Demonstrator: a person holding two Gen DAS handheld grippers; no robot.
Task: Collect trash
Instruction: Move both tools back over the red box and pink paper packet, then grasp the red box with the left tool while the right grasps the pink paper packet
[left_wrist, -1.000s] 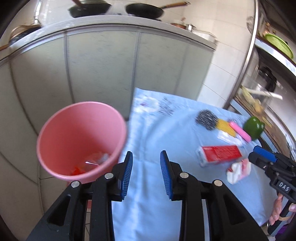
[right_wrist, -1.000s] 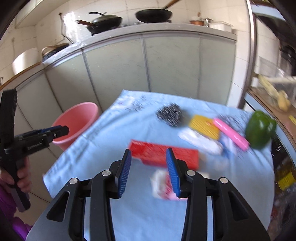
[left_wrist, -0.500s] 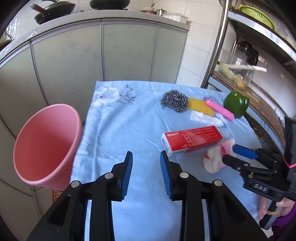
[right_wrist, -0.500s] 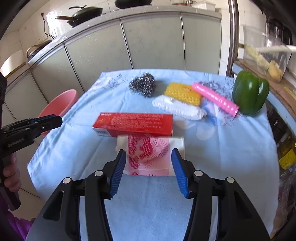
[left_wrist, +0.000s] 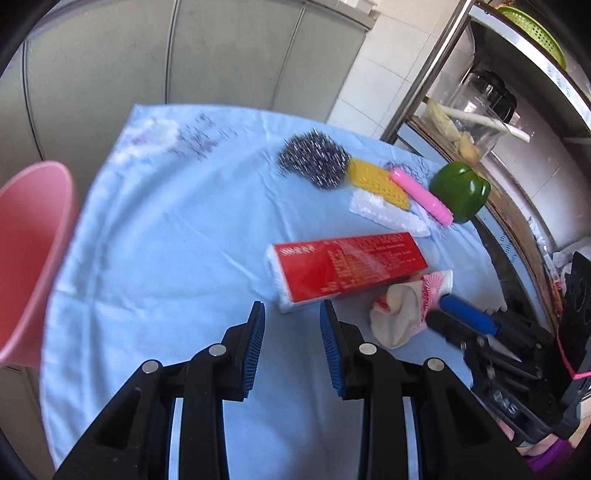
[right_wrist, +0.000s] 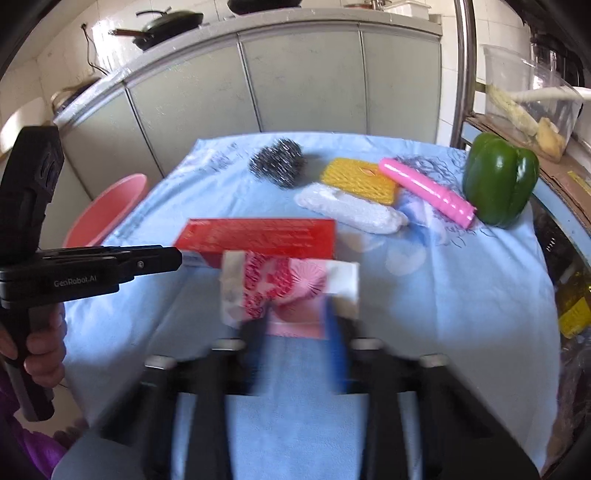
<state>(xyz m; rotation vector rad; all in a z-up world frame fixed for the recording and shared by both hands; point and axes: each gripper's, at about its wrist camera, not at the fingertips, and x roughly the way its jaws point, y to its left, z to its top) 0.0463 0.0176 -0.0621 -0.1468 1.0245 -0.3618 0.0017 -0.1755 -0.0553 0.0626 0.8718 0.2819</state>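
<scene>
A: As the right gripper (right_wrist: 295, 325) closes, its jaws have just been pinching in on the pink-patterned wrapper (right_wrist: 291, 284), which lies on the blue cloth (right_wrist: 461, 295) touching the red box (right_wrist: 258, 236).

B: It looks clamped on the near edge. The left gripper (left_wrist: 291, 347) hangs partly open, holding nothing, near that box.

A: Best lift straight up so the box isn't dragged, then carry it left to the pink bin (left_wrist: 29, 258) beside the table.
</scene>
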